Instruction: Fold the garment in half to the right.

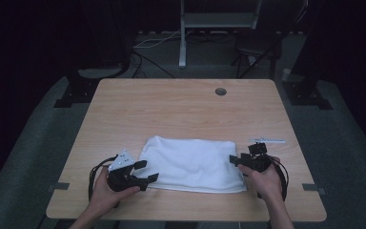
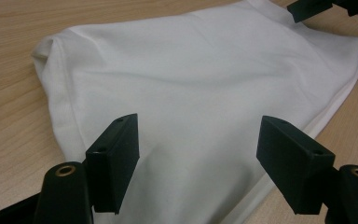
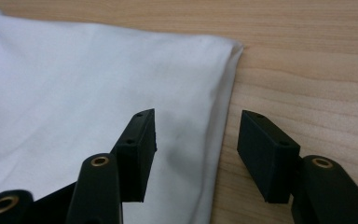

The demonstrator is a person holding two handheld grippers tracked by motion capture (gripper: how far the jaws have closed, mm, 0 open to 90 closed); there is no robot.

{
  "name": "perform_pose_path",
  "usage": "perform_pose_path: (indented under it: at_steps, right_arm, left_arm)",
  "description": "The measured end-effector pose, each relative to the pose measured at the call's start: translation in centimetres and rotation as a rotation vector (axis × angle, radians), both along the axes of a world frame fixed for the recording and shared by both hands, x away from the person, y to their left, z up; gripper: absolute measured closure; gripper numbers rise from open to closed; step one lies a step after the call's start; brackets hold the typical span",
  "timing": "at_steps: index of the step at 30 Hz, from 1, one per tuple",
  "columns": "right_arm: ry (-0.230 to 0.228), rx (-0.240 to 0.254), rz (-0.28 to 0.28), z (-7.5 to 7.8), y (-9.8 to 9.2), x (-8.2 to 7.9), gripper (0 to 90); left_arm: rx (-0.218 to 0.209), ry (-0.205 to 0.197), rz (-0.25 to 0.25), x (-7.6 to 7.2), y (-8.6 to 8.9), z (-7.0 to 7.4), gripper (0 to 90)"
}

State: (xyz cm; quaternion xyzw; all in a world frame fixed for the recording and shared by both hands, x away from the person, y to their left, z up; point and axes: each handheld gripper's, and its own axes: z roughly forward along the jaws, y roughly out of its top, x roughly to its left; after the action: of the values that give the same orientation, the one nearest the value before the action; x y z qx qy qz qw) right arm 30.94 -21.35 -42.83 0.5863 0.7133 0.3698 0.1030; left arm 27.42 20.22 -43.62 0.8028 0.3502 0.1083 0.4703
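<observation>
High view is showing a folded white cloth (image 1: 190, 163) lying on the table (image 1: 181, 109), with its long axis running left to right between the two hands. At the left, the left gripper (image 1: 147, 171) is sitting at the cloth's near left corner, jaws wide apart and holding nothing, and the cloth is lying ahead of them. At the right, the right gripper (image 1: 236, 160) is standing at the short right edge, jaws about half open and empty. Each hand is near to its own end. Left gripper view is showing cloth (image 2: 200, 93) reaching in between the jaws; right gripper view is showing the cloth's edge (image 3: 226, 107) running between the jaws, one jaw over fabric and one over bare wood, which the high view is not making clear
</observation>
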Motion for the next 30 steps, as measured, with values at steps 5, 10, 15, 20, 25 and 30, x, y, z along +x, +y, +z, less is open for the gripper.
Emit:
perform_pose_path:
  at_steps: [5, 10, 15, 20, 25, 30]
  right_arm:
    - [-0.002, -0.008, 0.000, -0.3, 0.1, -0.1, 47.8]
    - [-0.006, -0.005, 0.008, -0.4, 0.2, -0.2, 60.0]
    - [-0.017, 0.001, 0.011, -0.7, 0.6, -0.3, 77.5]
    - [-0.015, 0.060, 0.014, -1.1, 0.7, -0.2, 86.4]
    - [-0.012, 0.151, 0.023, -1.0, 0.6, -0.1, 87.1]
    - [-0.039, 0.234, 0.036, -0.1, 0.5, -0.1, 87.2]
  left_arm:
    - [0.000, 0.000, 0.001, 0.0, 0.0, 0.0, 30.0]
    - [-0.002, -0.001, 0.003, 0.0, 0.0, 0.0, 30.0]
    - [0.001, 0.003, -0.001, 0.0, -0.1, -0.1, 30.0]
    - [0.003, 0.000, 0.001, 0.0, 0.0, -0.1, 30.0]
    - [-0.001, 0.001, 0.003, 0.0, 0.0, -0.1, 30.0]
    - [-0.001, 0.002, 0.001, 0.0, -0.1, -0.1, 30.0]
